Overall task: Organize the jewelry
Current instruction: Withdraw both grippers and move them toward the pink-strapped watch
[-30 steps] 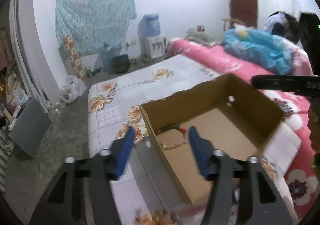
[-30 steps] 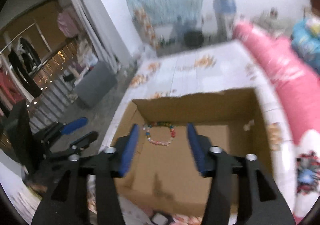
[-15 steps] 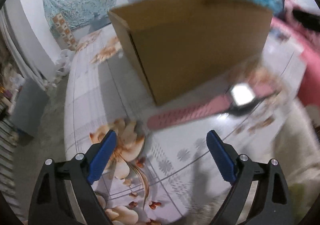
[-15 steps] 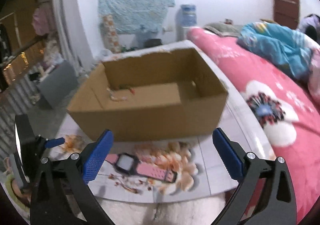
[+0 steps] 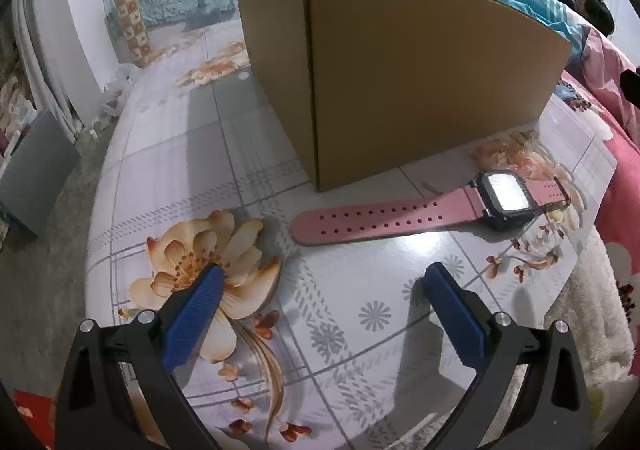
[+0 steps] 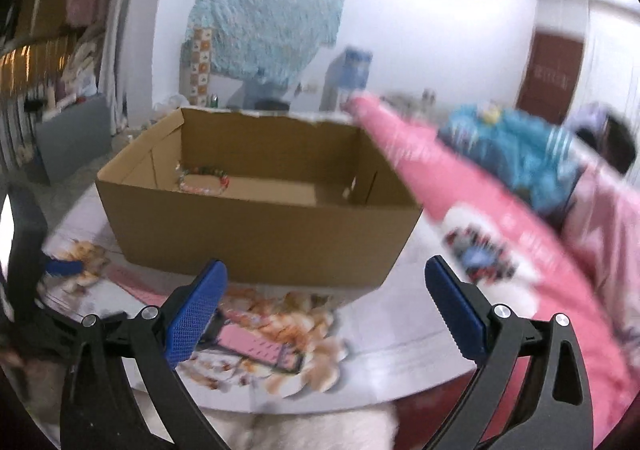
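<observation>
One pink watch (image 5: 424, 212) lies flat on the flowered tabletop (image 5: 168, 154), strap stretched out and its single square dark-framed face turned up, just beside the near corner of the one cardboard box (image 5: 400, 74) but not touching it. The left gripper (image 5: 320, 278) hangs over the bare tabletop short of the strap's free end, its two blue pads (image 5: 192, 314) spread wide; its jaws have just been opening, and nothing is between them. The right gripper (image 6: 322, 274) is likewise wide apart and empty, its jaws having opened within the last second, and it points toward the box's (image 6: 260, 234) long front wall. From the right wrist view, which is blurred, the box is open at the top and holds one beaded bracelet (image 6: 202, 178) on its floor near the far left corner; whether a small pale scrap at the far right corner is jewelry cannot be told. The same watch (image 6: 256, 346) shows low in that view, partly hidden behind the right gripper's left finger. A pink flowered bedspread (image 6: 500, 234) runs along the right of the table, with one blue bundle of cloth (image 6: 516, 146) on it.
</observation>
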Demonstrator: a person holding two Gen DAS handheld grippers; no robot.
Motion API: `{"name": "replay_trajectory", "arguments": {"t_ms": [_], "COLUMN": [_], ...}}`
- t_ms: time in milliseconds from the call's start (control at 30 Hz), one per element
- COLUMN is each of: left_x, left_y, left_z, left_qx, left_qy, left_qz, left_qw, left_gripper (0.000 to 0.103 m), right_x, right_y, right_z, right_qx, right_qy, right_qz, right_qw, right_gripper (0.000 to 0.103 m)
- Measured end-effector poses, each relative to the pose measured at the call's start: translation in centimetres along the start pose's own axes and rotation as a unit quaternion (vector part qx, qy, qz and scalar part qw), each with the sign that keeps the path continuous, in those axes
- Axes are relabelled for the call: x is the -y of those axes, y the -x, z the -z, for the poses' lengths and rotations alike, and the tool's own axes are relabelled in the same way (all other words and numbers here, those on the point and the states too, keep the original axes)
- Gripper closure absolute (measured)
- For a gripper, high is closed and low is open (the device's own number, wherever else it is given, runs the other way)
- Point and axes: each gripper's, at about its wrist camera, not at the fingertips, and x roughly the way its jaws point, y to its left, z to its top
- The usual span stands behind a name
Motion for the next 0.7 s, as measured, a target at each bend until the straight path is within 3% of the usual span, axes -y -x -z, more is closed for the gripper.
{"name": "replay_trajectory", "arguments": {"t_ms": [133, 300, 467, 633, 700], "left_x": [0.2, 0.1, 0.9, 2.0, 2.2], "left_y": [0.3, 0.6, 1.4, 2.3, 2.3], "left_z": [0.3, 0.6, 0.5, 0.3, 0.2], "left_qx": [0.001, 0.006, 0.016, 0.044, 0.048], "left_qy": [0.006, -0.003, -0.043, -0.070, -0.071], "left_qz": [-0.006, -0.007, -0.005, 0.011, 0.018], "left_qw": [1.0000, 1.0000, 0.9989, 0.9965, 0.9961], "left_gripper": [0.004, 0.004, 0.005, 0.014, 0.026], "right_x": [0.1, 0.7, 0.7, -0.4, -1.0], "right_y": [-0.5, -1.2, -1.2, -2.3, -2.9], "right_z": [1.0, 2.3, 3.0, 3.5, 3.5], "right_qx": [-0.013, -0.031, -0.042, -0.064, -0.074], "right_qy": [-0.006, -0.025, -0.038, -0.035, -0.031], "right_qz": [-0.059, -0.083, -0.109, -0.159, -0.185], "right_qw": [0.998, 0.996, 0.992, 0.985, 0.979], "right_gripper": [0.008, 0.008, 0.009, 0.035, 0.040]}}
